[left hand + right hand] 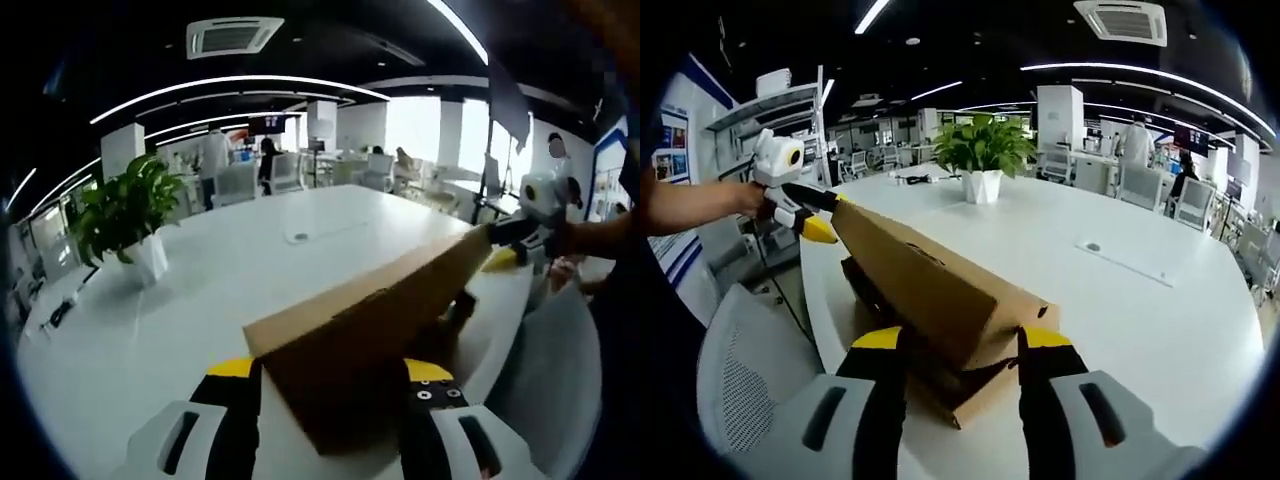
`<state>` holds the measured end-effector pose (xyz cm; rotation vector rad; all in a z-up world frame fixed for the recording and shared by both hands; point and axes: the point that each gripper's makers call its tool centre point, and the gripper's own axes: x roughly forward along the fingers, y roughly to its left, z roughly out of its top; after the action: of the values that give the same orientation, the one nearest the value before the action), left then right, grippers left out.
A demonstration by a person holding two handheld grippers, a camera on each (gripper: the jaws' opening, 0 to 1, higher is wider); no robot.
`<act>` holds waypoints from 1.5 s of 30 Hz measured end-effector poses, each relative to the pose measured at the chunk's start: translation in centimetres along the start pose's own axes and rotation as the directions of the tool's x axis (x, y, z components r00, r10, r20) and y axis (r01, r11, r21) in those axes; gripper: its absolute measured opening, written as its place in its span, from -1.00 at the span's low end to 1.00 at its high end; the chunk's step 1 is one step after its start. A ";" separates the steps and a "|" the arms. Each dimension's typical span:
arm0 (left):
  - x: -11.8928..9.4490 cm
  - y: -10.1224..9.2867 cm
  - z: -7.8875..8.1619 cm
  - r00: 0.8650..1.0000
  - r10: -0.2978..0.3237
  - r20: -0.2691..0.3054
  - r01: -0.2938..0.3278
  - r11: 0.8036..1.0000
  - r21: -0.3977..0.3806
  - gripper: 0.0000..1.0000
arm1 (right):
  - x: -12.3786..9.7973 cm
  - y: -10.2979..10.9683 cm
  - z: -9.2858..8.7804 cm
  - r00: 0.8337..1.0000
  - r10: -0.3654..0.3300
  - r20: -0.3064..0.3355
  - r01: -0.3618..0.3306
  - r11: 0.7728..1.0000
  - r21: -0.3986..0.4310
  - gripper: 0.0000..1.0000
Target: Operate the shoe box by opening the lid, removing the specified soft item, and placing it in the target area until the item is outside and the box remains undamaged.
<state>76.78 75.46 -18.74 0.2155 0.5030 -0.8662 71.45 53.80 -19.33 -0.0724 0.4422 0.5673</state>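
- Shoe box (925, 330) on the near edge of the white counter (1120, 300), just beside a pale mesh chair back (750, 370); brown corrugated card throughout.
- Lid (380, 320) raised and tilted, lifted off the dark base at both ends; opening step judged under way, not complete.
- Left claw (335, 375) set astride one end of the lid, yellow-tipped jaws wide apart with the card edge between them; contact with the card not confirmable. Same claw noted in the right gripper view (808, 215), tips at the far lid corner.
- Right claw (958, 350) likewise wide, jaws either side of the opposite lid end; firm grip or loose bracket not determinable. Seen in the left gripper view (520, 240) at the far corner.
- Soft item not visible; interior hidden under the lid and in shadow.
- Handling judgement: lid light and thin, stiff along its length but liable to crease or tear at corners if pinched hard or twisted. Best held at the short end walls, both ends raised evenly.
- Base judged light enough to slide or lift with the lid; risk of it going over the near counter edge.
- Soft item expected to deform under the jaws; gentle pinch at mid-body advised.
- Potted plant (983, 160) well apart from the box; no obstruction.
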 end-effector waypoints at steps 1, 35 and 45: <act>0.0 0.1 0.3 1.000 0.001 0.005 -0.001 1.000 0.007 0.11 | 0.1 -0.2 0.2 1.000 -0.001 0.003 0.001 1.000 0.001 -0.21; 2.0 3.8 6.1 0.995 0.063 0.084 -0.070 0.993 0.094 -0.28 | 1.6 -4.1 4.8 0.998 -0.024 0.058 0.029 0.996 -0.085 -0.31; 2.7 6.1 6.9 0.986 0.128 0.104 -0.138 0.986 0.090 -0.57 | 2.2 -5.6 5.7 0.997 -0.040 0.059 0.046 0.993 -0.113 -0.43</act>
<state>85.27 74.89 -14.23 0.2907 0.3514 -0.7670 78.30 51.26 -15.44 -0.1742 0.3520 0.5509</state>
